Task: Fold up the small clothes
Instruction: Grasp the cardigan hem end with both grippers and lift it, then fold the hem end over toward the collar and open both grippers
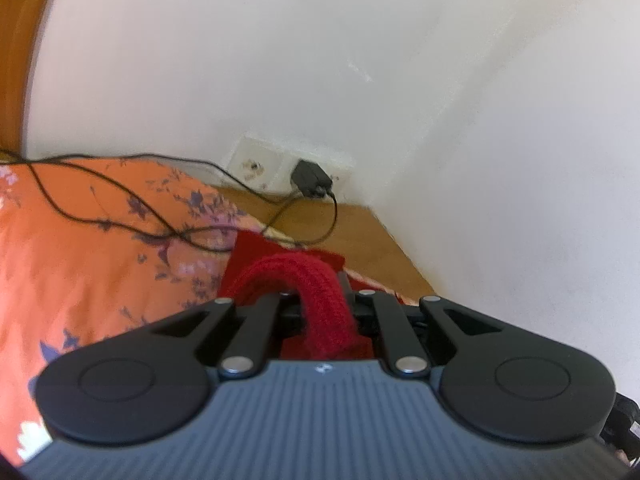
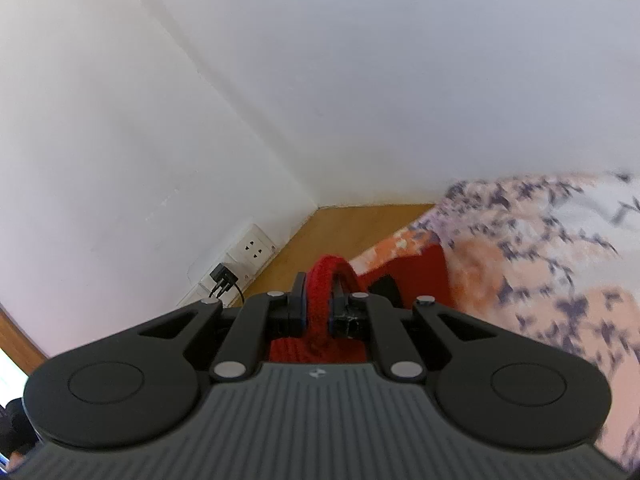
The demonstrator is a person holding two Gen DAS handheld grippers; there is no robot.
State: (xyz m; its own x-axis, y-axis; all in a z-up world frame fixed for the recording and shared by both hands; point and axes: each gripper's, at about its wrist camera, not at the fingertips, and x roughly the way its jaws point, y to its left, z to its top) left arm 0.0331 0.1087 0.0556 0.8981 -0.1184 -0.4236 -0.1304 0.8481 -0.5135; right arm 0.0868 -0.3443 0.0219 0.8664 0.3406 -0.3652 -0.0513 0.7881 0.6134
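Between the jaws of each gripper sits a bunched ridge of the red knitted garment (image 1: 320, 300), lifted above an orange floral bedspread (image 1: 80, 248). In the left wrist view the left gripper (image 1: 322, 304) is pinching a thick rolled edge of the knit, which arches up out of the fingers and falls back toward the gripper body; more red cloth trails away behind it onto the bedspread. In the right wrist view the right gripper (image 2: 320, 300) is pressed onto a narrower fold of the same red knit, standing up in a loop between the two black fingers (image 2: 298, 300), with a further red patch lying against the bedspread just beyond. That far patch is blurred, so how it joins the held part is hard to tell.

Past the bedspread a strip of wooden surface (image 1: 360, 240) runs along the white walls (image 1: 280, 60) into a corner. A white wall socket plate (image 1: 280, 168) sits low on the wall, with a black charger (image 1: 310, 180) plugged in and its thin black cable (image 1: 120, 184) straggling across the bedspread.
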